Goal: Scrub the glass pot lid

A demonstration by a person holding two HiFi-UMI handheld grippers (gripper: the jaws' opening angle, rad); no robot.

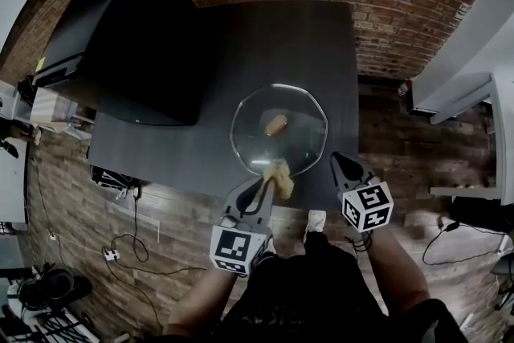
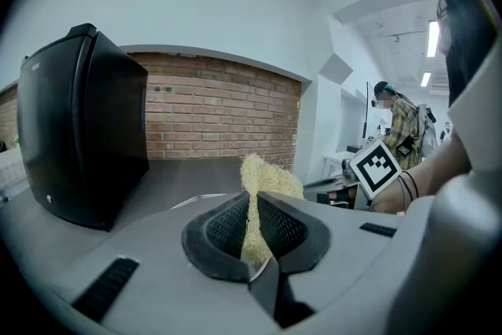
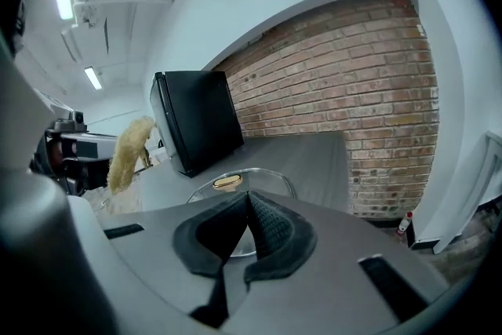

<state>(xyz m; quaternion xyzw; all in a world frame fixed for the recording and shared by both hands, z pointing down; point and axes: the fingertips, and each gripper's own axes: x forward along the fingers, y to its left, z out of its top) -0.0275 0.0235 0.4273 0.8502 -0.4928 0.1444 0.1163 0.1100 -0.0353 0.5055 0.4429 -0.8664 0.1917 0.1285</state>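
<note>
A dark table [image 1: 241, 44] carried a black monitor [image 1: 136, 52] at its left and the glass pot lid [image 1: 303, 115] flat near its near edge. At the lid's near rim the left gripper [image 1: 267, 185] pinched a straw-coloured scrubber [image 1: 282, 180]; the right gripper [image 1: 347, 166], jaws together and empty, hovered just right.

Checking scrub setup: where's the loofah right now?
In the head view, the loofah is clamped in the left gripper, by the near rim of the glass lid on the dark table.
</note>
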